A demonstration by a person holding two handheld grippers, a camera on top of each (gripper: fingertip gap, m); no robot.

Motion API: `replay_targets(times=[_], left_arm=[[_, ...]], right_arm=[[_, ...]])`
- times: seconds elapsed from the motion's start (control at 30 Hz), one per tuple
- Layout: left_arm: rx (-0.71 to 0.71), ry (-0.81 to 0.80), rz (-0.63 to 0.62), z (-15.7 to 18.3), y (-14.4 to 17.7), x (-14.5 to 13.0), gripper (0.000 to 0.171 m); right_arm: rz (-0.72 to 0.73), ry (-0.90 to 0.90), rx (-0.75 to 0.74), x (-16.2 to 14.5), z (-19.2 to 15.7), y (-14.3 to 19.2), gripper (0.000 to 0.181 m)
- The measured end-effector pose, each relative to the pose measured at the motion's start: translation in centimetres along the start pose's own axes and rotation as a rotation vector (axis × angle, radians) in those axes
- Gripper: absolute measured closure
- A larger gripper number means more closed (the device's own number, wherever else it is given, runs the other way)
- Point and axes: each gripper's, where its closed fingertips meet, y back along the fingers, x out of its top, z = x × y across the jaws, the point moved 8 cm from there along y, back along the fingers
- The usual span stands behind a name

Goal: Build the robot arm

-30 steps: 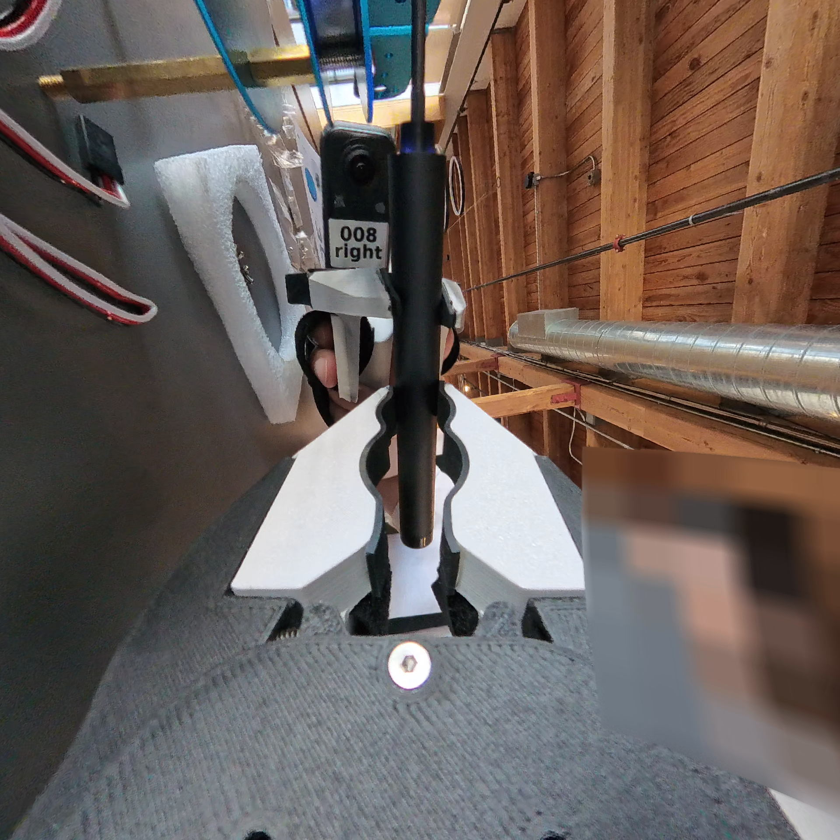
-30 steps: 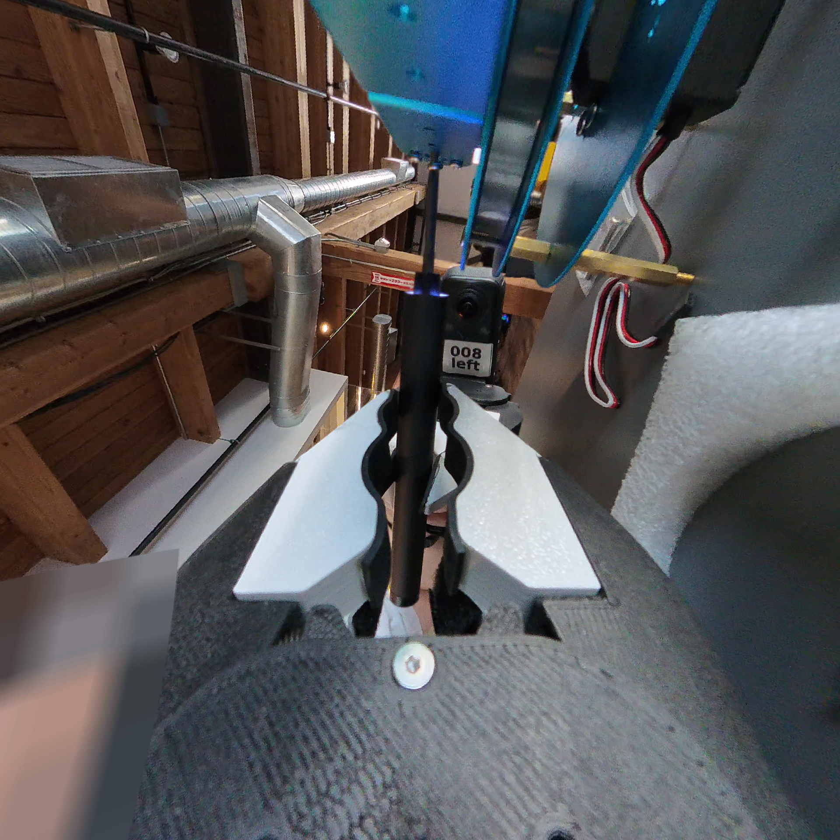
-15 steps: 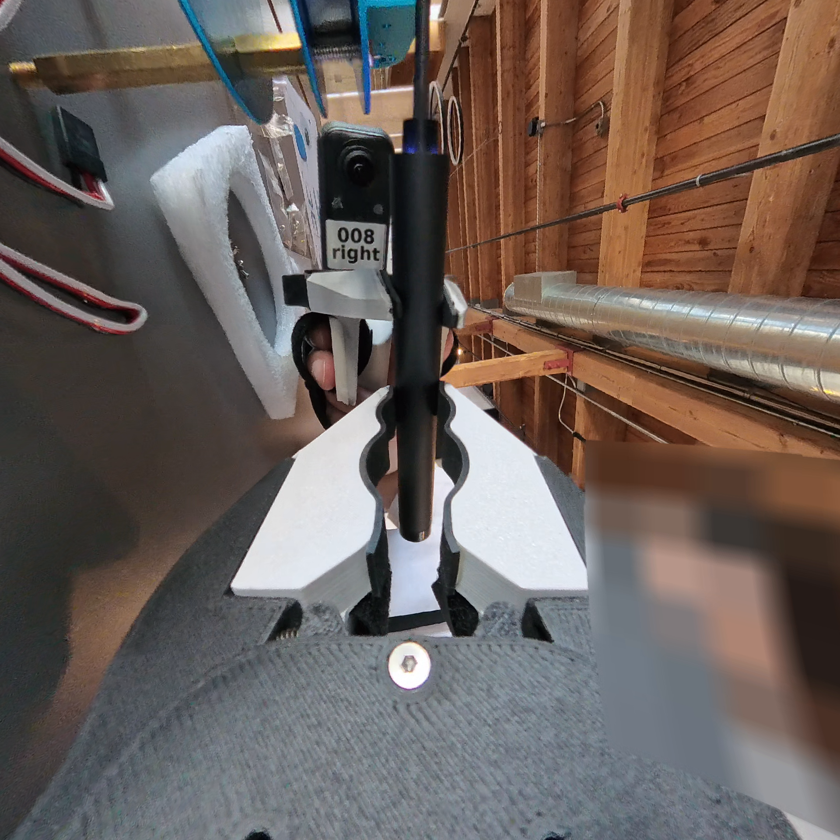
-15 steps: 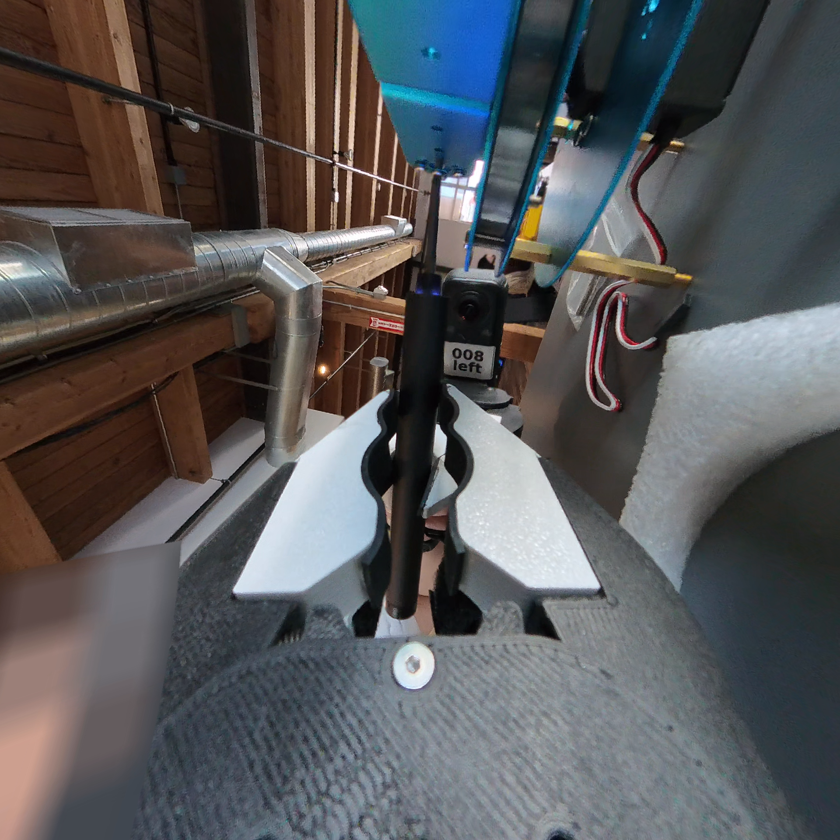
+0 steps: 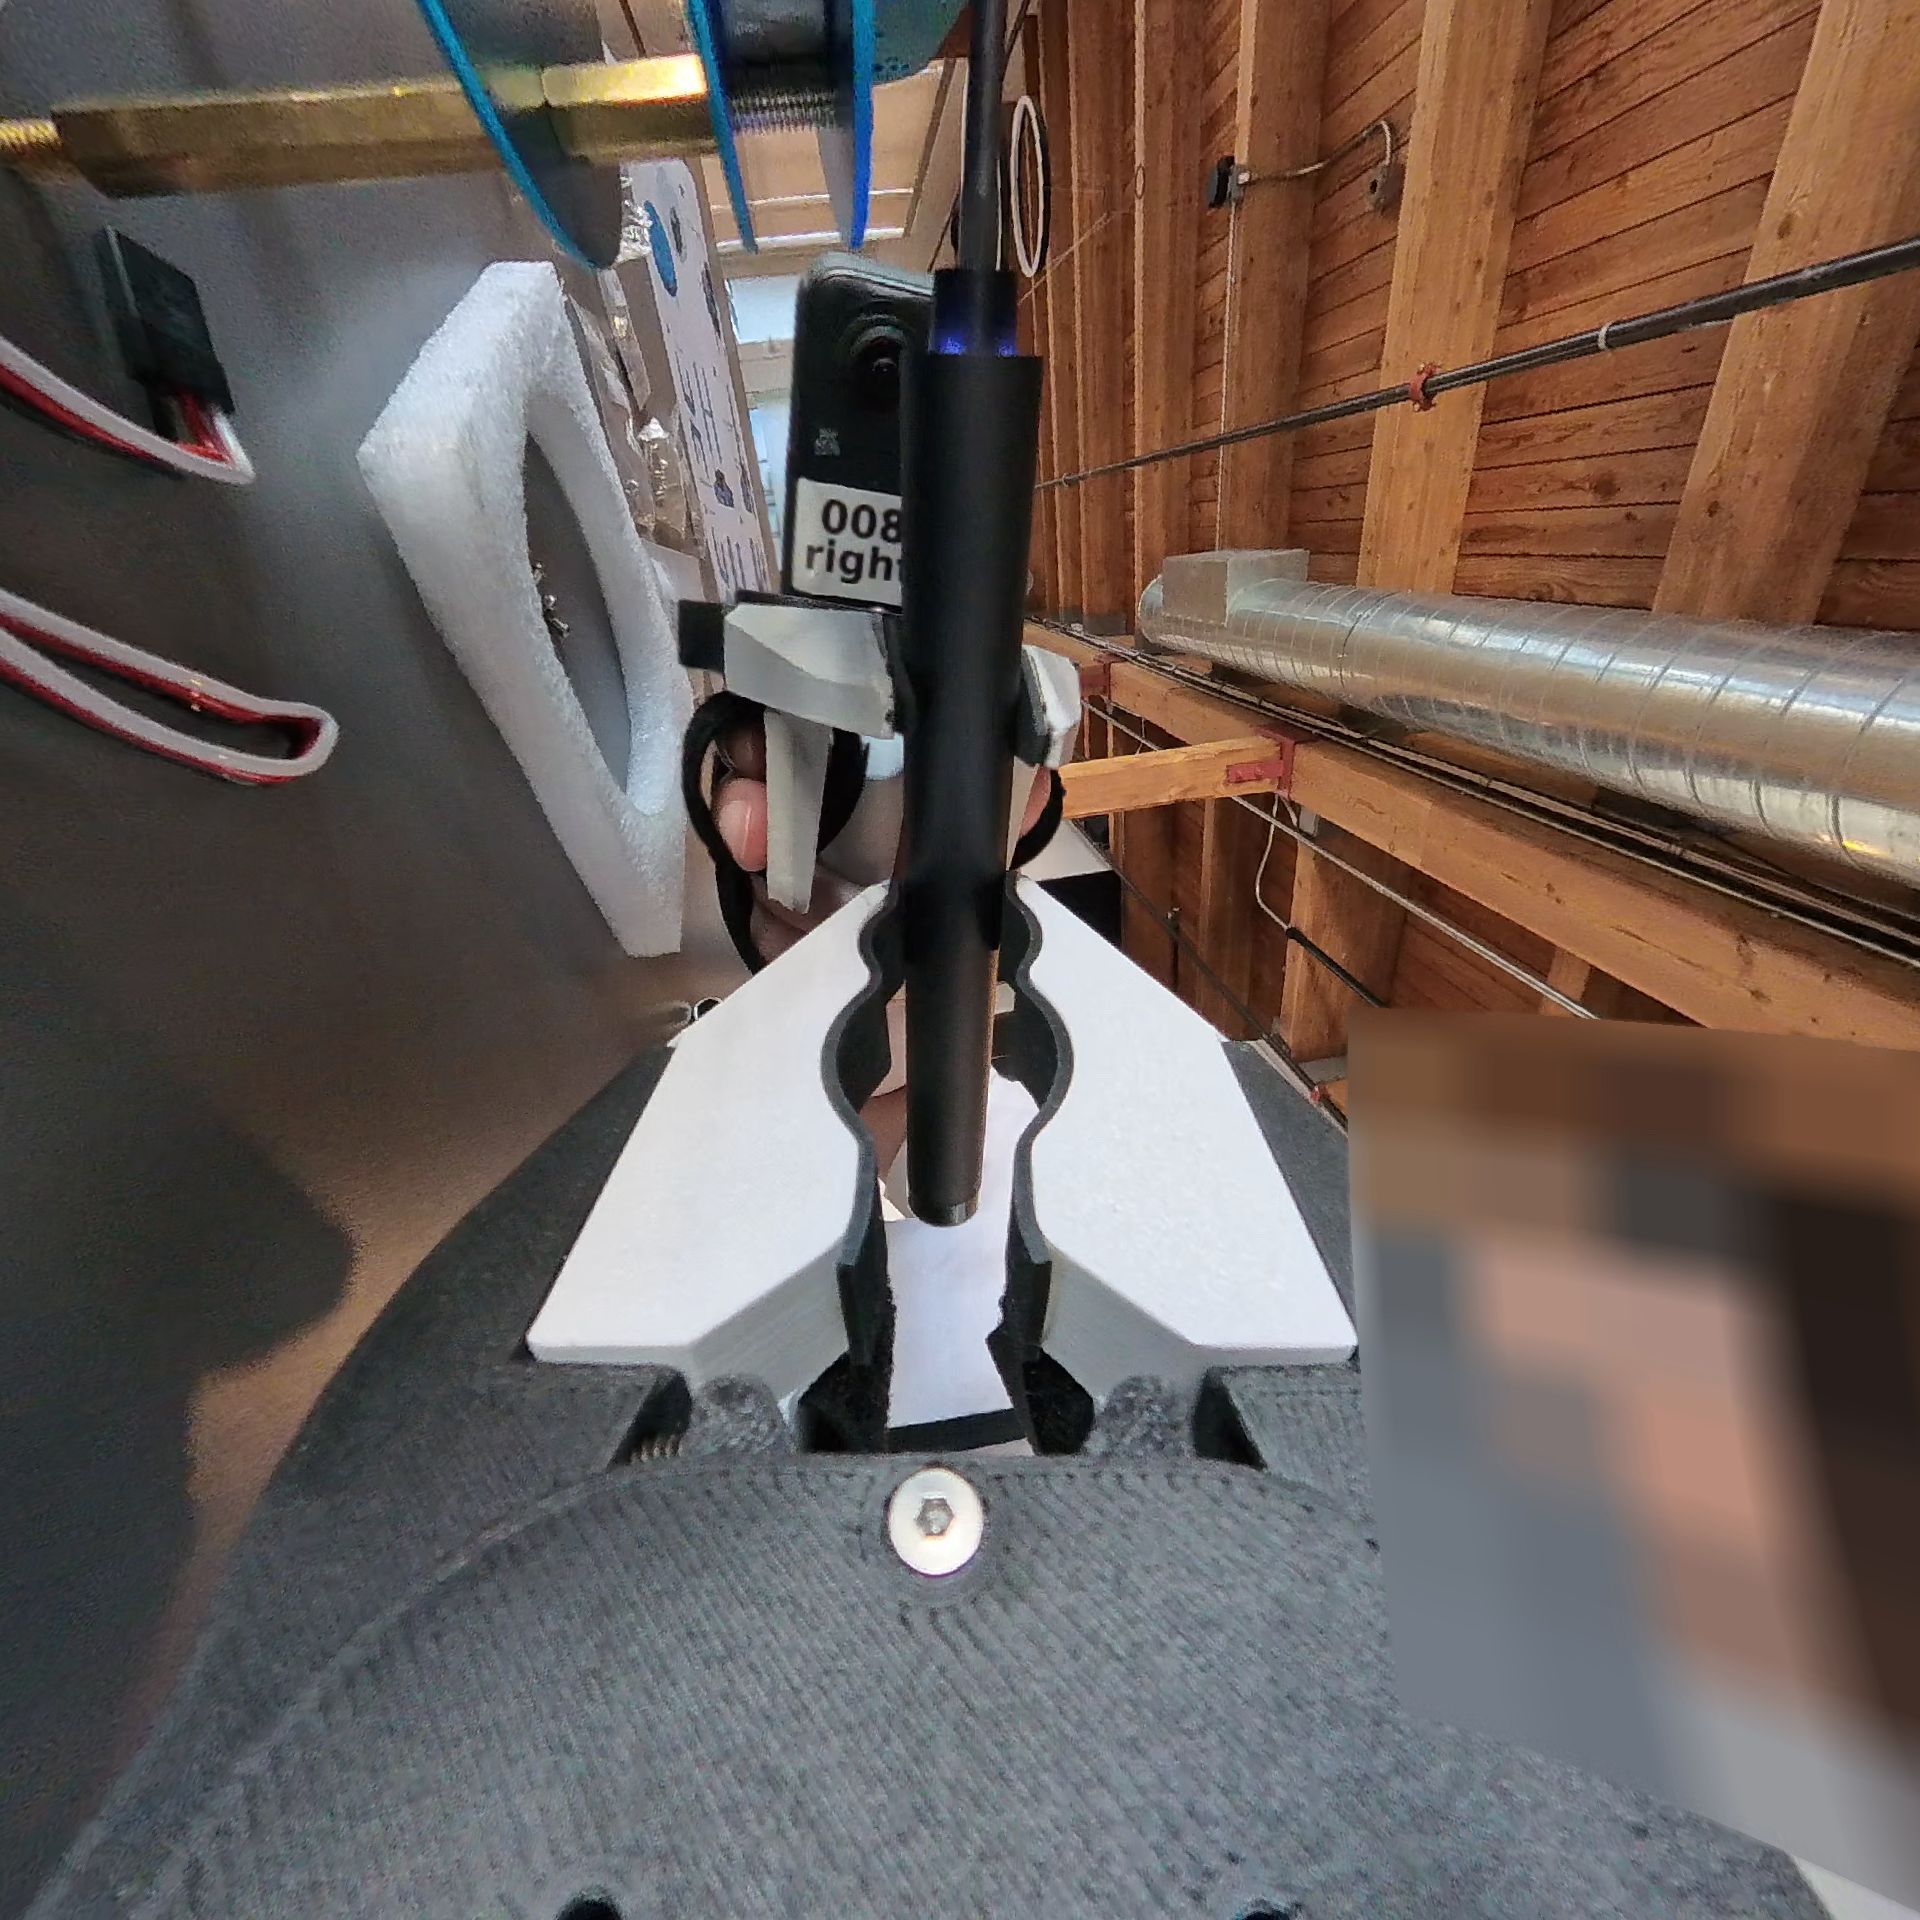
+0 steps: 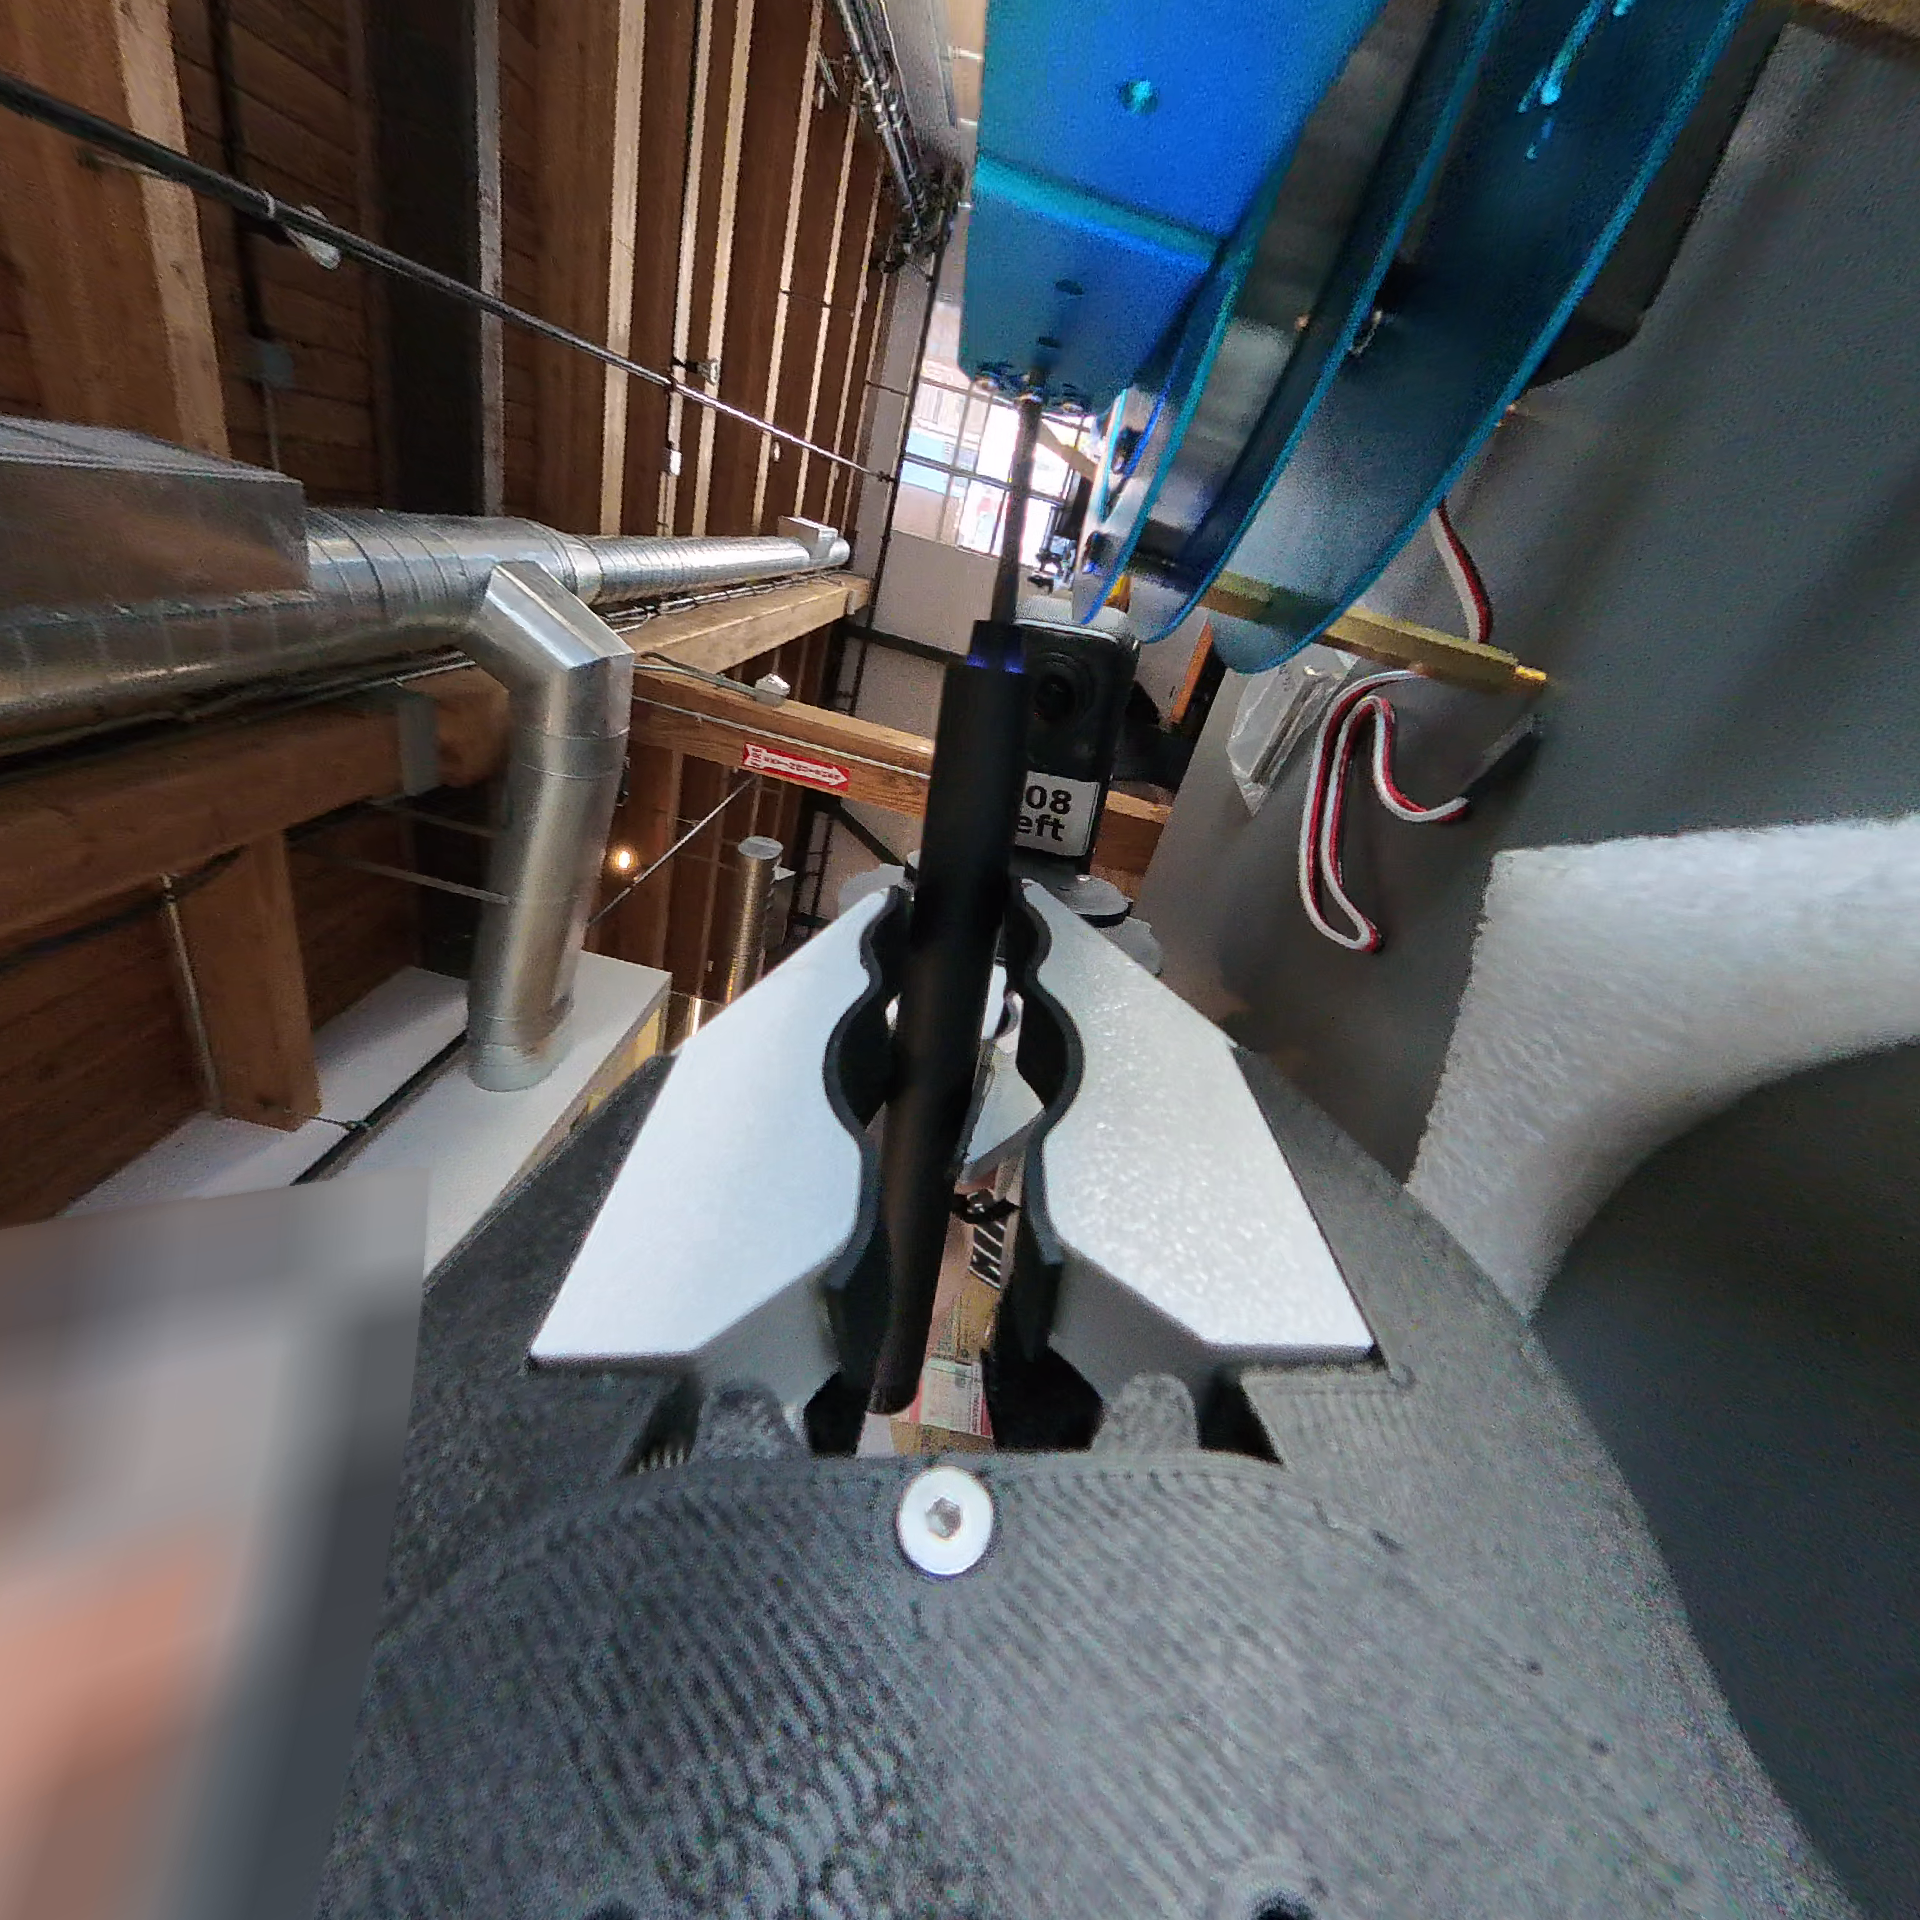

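A black pen-shaped tool (image 5: 961,727) with a blue glow at its collar and a thin shaft stands between both grippers. My left gripper (image 5: 951,914) is shut on its lower body. My right gripper (image 6: 951,925) is shut on it from the opposite side, and shows in the left wrist view (image 5: 956,696) just above my own fingers. The tool (image 6: 961,831) leans slightly in the right wrist view. Its shaft reaches up to a blue acrylic assembly (image 6: 1195,260), which also shows in the left wrist view (image 5: 790,62). The tip's contact point is hidden.
A brass standoff (image 5: 312,125) juts from the blue plates. A grey panel (image 5: 208,935) carries a white foam block (image 5: 499,520) and red-white wires (image 5: 156,707). A silver duct (image 5: 1558,675) and wooden beams (image 5: 1455,312) run behind. One gripper's finger ends stand about 5 cm off the other's.
Both grippers stay shut on the tool. Both views have tilted, and the blue assembly now looks larger and closer in the right wrist view. The tool leans a little more there.
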Motion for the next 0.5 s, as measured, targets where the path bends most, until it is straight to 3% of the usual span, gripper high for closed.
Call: replay_targets(times=[0.5], left_arm=[[0.009, 0.000, -0.004, -0.08, 0.18, 0.24, 0.156]], right_arm=[[0.010, -0.010, -0.001, 0.14, 0.09, -0.13, 0.164]])
